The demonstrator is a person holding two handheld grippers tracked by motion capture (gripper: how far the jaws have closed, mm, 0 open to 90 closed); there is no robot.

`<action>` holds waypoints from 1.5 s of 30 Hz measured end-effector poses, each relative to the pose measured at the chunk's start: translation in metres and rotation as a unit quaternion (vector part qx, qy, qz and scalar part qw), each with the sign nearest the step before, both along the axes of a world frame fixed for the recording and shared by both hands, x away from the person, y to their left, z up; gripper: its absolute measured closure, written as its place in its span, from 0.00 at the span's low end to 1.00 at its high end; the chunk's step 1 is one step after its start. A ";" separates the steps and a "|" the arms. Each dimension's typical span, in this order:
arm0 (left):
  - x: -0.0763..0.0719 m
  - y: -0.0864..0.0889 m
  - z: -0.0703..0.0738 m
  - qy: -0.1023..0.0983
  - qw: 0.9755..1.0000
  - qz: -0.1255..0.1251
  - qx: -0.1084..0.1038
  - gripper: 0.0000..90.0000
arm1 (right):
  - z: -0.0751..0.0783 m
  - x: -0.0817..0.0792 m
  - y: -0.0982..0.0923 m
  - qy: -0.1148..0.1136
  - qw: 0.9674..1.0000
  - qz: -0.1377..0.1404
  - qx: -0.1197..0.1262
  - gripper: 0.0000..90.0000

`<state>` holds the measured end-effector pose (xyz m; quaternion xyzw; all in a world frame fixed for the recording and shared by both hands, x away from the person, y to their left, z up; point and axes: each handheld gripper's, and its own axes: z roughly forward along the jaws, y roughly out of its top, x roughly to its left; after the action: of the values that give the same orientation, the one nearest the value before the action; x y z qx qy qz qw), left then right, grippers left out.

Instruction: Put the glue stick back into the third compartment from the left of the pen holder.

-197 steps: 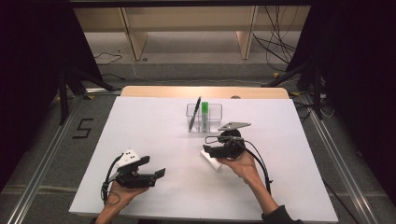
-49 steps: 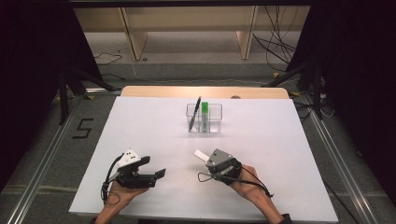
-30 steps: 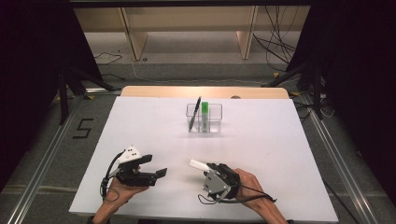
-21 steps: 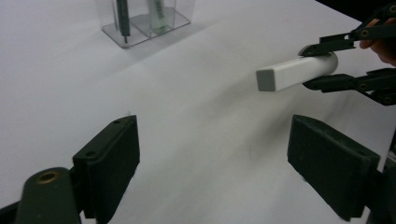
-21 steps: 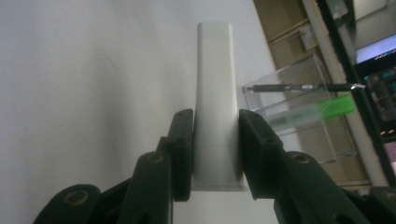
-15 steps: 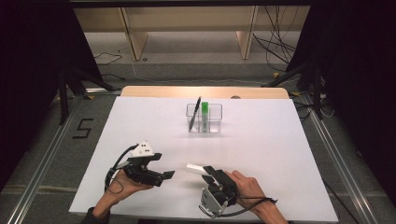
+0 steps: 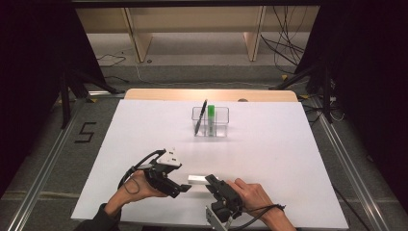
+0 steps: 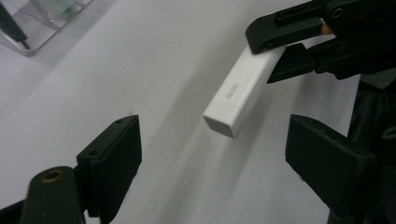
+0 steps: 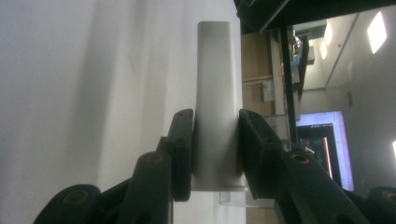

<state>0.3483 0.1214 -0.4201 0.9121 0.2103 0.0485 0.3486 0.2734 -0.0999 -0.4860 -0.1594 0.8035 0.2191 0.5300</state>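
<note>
The high view looks forward and down from above the tabletop's (image 7: 269, 144) near edge. Each gripper view sits close behind its own tongs; both share the white stick (image 8: 243, 91) seen in the high view near that edge

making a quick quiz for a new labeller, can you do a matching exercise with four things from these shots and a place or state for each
Things:
1. white stick
2. left gripper
3. black pen
4. clear box

Places or states:
a. stands on the far middle of the white table
b. open, fingers apart
c. clamped in the right gripper, off the table
d. leans in the left compartment, sticking out above the rim

Pairs: 1-c, 2-b, 3-d, 4-a
</note>
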 end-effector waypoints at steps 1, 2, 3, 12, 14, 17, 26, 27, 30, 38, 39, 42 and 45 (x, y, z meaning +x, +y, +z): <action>0.000 -0.002 0.000 -0.001 1.000 -0.005 0.003 0.21 | -0.001 -0.001 0.000 -0.002 1.000 0.001 0.000 0.75; 0.001 -0.004 0.001 0.001 1.000 -0.009 0.004 0.22 | -0.001 -0.002 0.000 -0.003 1.000 0.002 -0.003 0.75; 0.001 -0.006 0.002 0.004 1.000 -0.016 0.009 0.23 | -0.001 -0.002 0.000 -0.007 1.000 0.006 -0.011 0.75; 0.008 -0.024 0.004 0.027 0.997 -0.059 0.051 0.29 | -0.002 -0.004 0.002 -0.015 1.000 0.019 -0.015 0.75; 0.010 -0.027 0.005 0.031 0.996 -0.067 0.057 0.31 | -0.003 -0.004 0.002 -0.013 1.000 0.017 -0.015 0.75; 0.012 -0.032 0.005 0.037 0.994 -0.083 0.065 0.35 | -0.002 -0.004 0.002 -0.021 0.999 0.024 -0.023 0.75; 0.019 -0.044 0.005 0.055 0.989 -0.113 0.079 0.44 | -0.003 -0.005 0.003 -0.022 0.999 0.026 -0.025 0.75; 0.019 -0.045 0.006 0.059 0.988 -0.117 0.080 0.45 | -0.003 -0.005 0.003 -0.022 0.999 0.026 -0.025 0.75; 0.021 -0.049 0.006 0.064 0.986 -0.126 0.088 0.48 | -0.003 -0.005 0.003 -0.023 0.999 0.027 -0.024 0.75; 0.026 -0.055 0.006 0.080 0.981 -0.143 0.103 0.57 | -0.004 -0.006 0.003 -0.022 0.999 0.029 -0.027 0.75; 0.026 -0.056 0.006 0.081 0.980 -0.146 0.108 0.58 | -0.004 -0.006 0.003 -0.022 0.999 0.029 -0.027 0.75; 0.028 -0.058 0.005 0.088 0.977 -0.154 0.116 0.60 | -0.004 -0.006 0.003 -0.023 0.999 0.030 -0.028 0.75; 0.029 -0.060 0.004 0.092 0.976 -0.155 0.118 0.63 | -0.005 -0.006 0.003 -0.024 0.999 0.032 -0.029 0.75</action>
<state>0.3773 0.0613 -0.4164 0.9689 0.0899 -0.0657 0.2212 0.2671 -0.0965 -0.4909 -0.2051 0.7909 0.2086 0.5375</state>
